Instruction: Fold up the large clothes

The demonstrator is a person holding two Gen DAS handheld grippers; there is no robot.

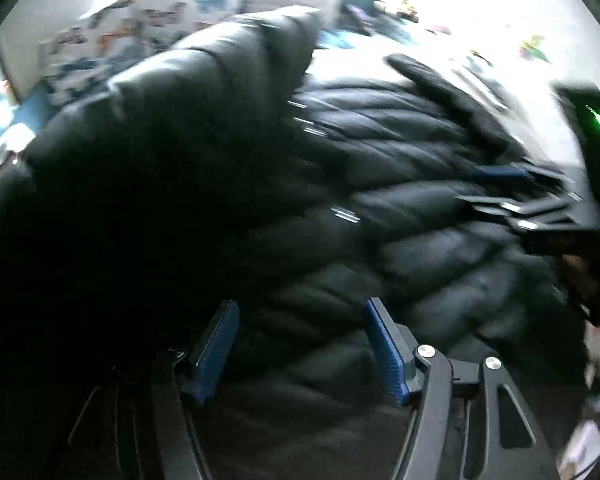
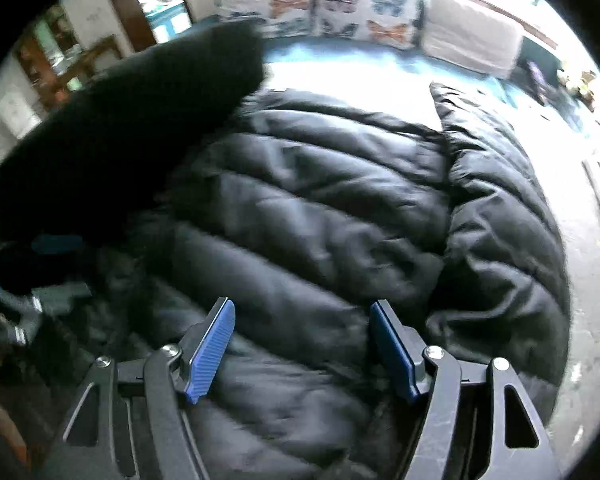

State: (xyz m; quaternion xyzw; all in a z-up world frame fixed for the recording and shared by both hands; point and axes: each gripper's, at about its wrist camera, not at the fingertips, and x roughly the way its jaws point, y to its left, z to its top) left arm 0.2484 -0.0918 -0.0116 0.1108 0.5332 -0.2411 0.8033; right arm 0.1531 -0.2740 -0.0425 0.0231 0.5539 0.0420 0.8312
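Observation:
A large black quilted puffer jacket [image 2: 320,208] lies spread on a bed, filling both views [image 1: 380,200]. One black sleeve [image 2: 132,128] is raised and blurred on the left of the right wrist view; it also shows in the left wrist view [image 1: 180,120]. My left gripper [image 1: 300,344] is open just above the jacket, nothing between its blue pads [image 1: 384,348]. My right gripper [image 2: 304,348] is open over the jacket's body, empty. The right gripper also shows blurred at the right edge of the left wrist view [image 1: 532,208].
Butterfly-print pillows [image 2: 332,8] and a plain white pillow [image 2: 472,36] line the head of the bed. The blue sheet [image 2: 340,50] shows beyond the jacket. A doorway and wooden furniture [image 2: 80,56] are at the far left. Small items [image 2: 576,80] lie at the far right.

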